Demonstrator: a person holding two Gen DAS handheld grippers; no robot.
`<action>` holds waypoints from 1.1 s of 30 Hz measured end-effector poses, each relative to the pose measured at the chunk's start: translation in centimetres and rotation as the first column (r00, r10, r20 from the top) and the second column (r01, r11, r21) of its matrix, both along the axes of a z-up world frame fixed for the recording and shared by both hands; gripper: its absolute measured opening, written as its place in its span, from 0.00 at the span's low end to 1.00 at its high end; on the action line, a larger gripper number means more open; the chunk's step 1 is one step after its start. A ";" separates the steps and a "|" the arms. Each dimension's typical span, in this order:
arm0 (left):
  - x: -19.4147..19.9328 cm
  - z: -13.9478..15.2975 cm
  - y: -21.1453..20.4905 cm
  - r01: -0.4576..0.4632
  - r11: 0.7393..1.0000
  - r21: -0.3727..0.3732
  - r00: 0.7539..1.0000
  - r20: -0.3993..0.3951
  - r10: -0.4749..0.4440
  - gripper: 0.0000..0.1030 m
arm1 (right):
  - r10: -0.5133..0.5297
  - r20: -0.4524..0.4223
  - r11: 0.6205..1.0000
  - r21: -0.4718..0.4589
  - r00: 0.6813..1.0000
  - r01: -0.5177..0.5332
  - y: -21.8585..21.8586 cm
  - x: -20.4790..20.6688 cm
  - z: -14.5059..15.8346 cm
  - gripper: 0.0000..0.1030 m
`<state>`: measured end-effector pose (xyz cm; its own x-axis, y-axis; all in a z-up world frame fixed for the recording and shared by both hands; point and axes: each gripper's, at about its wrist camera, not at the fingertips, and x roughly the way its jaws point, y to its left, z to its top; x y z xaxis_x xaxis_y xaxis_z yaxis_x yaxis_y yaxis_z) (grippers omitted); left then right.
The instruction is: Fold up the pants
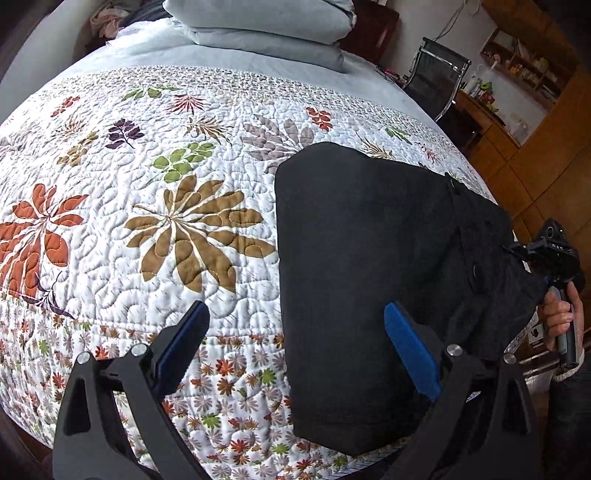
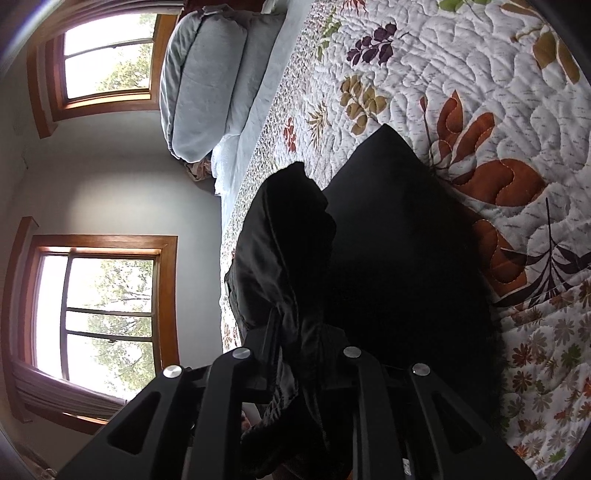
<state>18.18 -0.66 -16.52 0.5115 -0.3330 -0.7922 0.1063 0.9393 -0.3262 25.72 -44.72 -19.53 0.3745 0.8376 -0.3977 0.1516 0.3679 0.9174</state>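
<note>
The left gripper [image 1: 295, 343] is held over the floral quilt [image 1: 147, 192] with its blue fingers [image 1: 412, 350] spread wide apart, nothing between them. To its right, the black pants [image 1: 362, 251] are laid partly folded near the bed's edge. Their bunched end [image 2: 295, 258] is clamped between the closed fingers of the right gripper [image 2: 299, 354].

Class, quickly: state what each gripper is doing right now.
Left gripper: open, holding nothing.
Right gripper: shut on the black fabric pants.

Floral quilt [image 1: 147, 221] at centre, grey pillows [image 1: 266, 29] at 12 o'clock, chair [image 1: 439, 79] and wooden shelves [image 1: 524, 66] at 2 o'clock
</note>
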 end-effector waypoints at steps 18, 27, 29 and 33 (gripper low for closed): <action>0.0 -1.0 2.0 -0.048 0.996 0.071 0.996 -0.071 0.053 0.93 | 0.023 0.005 0.999 -0.047 1.000 -0.023 -1.9 -1.4 -2.5 0.37; -0.4 -1.7 2.4 -0.039 0.998 0.045 0.993 -0.109 0.044 0.93 | 0.005 0.073 0.971 -0.240 0.997 0.013 -5.3 -4.7 1.4 0.56; -0.4 -1.6 2.3 -0.041 0.999 0.031 0.993 -0.110 0.044 0.93 | 0.041 0.104 0.965 -0.261 0.994 -0.013 -5.0 -5.4 2.8 0.62; -0.7 -1.4 2.3 -0.039 0.999 0.028 0.993 -0.111 0.042 0.93 | 0.127 0.104 0.927 -0.366 0.986 -0.081 -2.8 -6.8 4.3 0.72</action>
<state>17.51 1.60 -17.92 0.4318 -0.2930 -0.8531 0.0325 0.9502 -0.3099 18.87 -47.53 -15.21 0.3588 0.6840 -0.6351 -0.0116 0.6837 0.7297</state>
